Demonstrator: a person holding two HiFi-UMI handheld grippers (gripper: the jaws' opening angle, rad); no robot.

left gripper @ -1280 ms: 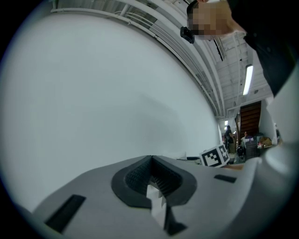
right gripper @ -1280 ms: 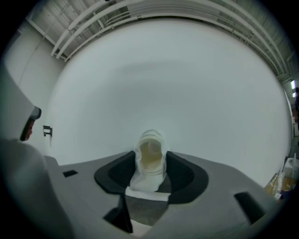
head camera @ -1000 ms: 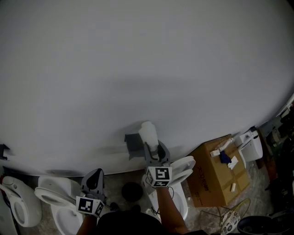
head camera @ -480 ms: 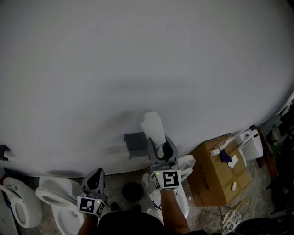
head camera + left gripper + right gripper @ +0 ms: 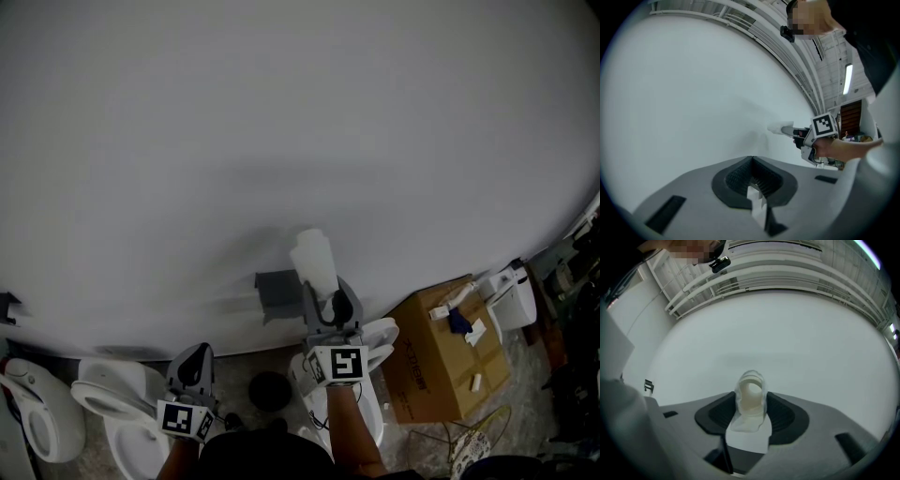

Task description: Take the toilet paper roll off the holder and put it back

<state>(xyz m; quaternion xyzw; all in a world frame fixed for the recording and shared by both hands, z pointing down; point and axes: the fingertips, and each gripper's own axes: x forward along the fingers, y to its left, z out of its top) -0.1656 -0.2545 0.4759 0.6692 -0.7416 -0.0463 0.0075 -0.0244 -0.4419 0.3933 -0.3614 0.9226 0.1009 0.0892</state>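
Observation:
A white toilet paper roll [image 5: 314,260] is off the wall, squeezed between the jaws of my right gripper [image 5: 323,292], which is shut on it. It sits just up and right of the grey holder [image 5: 275,292] on the white wall. In the right gripper view the roll [image 5: 750,398] stands on end, pinched flat between the dark pads. My left gripper [image 5: 192,356] hangs lower left, away from the holder, with its jaws together and nothing in them [image 5: 752,161]. The left gripper view shows the right gripper [image 5: 793,132] with the roll [image 5: 776,127] against the wall.
Two white toilets [image 5: 112,405] [image 5: 36,417] stand at the lower left and a third [image 5: 377,349] sits below my right arm. A cardboard box [image 5: 441,354] with small items on top is at the right. A dark round object [image 5: 269,391] lies on the floor.
My right gripper has lifted the roll up and slightly right, away from the holder; it has barely moved in the last half second. The left gripper has stayed put.

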